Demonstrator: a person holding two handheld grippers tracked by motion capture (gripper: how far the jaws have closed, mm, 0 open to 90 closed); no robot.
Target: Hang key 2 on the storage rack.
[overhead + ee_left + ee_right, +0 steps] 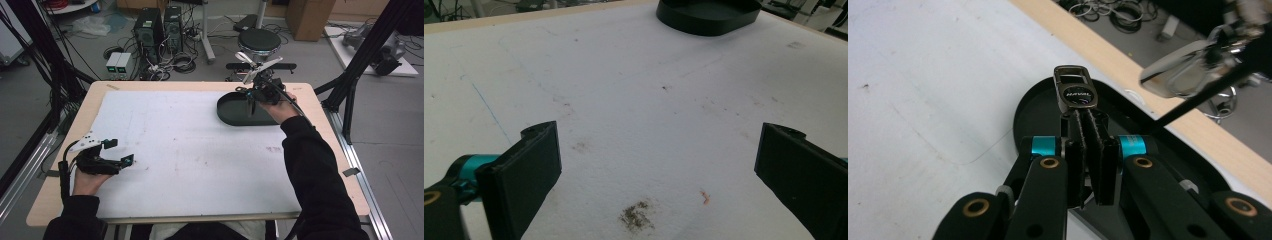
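The right gripper is pinching a small metal tool above the black tray, near the table's far edge. The left gripper is hanging wide open and empty over bare white mat.

A glossy dark metal key fob is shining above a matt black plastic oval tray; the white table sheet is looking rough and stained.

Wooden table, white mat on it, black tray atop
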